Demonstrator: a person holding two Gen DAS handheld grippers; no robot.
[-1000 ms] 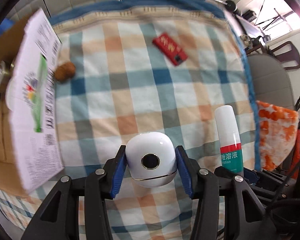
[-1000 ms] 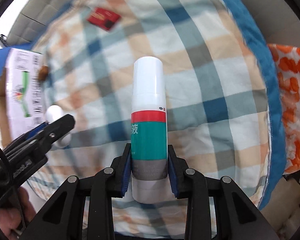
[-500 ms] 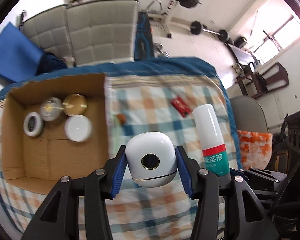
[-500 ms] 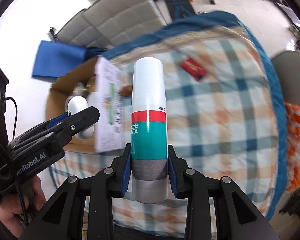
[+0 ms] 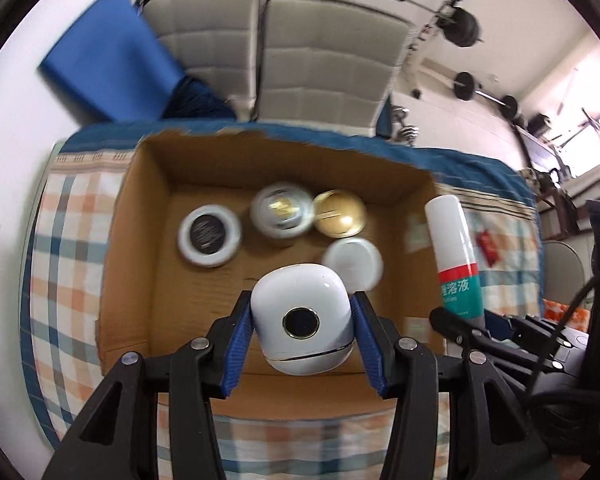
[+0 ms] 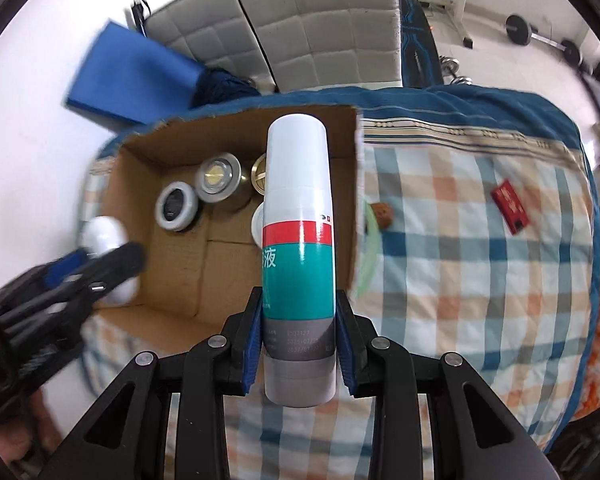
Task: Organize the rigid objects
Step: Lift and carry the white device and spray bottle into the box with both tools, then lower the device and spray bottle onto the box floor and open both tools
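My left gripper [image 5: 300, 338] is shut on a white rounded case [image 5: 302, 316] with a dark round window and holds it above the near part of an open cardboard box [image 5: 140, 216]. My right gripper [image 6: 299, 334] is shut on a white bottle [image 6: 298, 232] with a red and green label, upright over the box's [image 6: 140, 160] right side. The bottle also shows in the left wrist view [image 5: 454, 256]. The left gripper with the case shows at the left of the right wrist view [image 6: 100, 264].
In the box lie a black-topped white jar [image 5: 209, 236], a clear-lidded jar [image 5: 282, 210], a gold lid [image 5: 340, 220] and a white lid [image 5: 354, 262]. A red packet [image 6: 510, 202] and a brown cork-like lump [image 6: 382, 214] lie on the checked cloth [image 6: 480, 280]. Grey chairs [image 6: 300, 20] stand behind.
Both grippers rose from the cloth and swung left over the cardboard box, still holding the case and the bottle. The box's inside has come fully into view.
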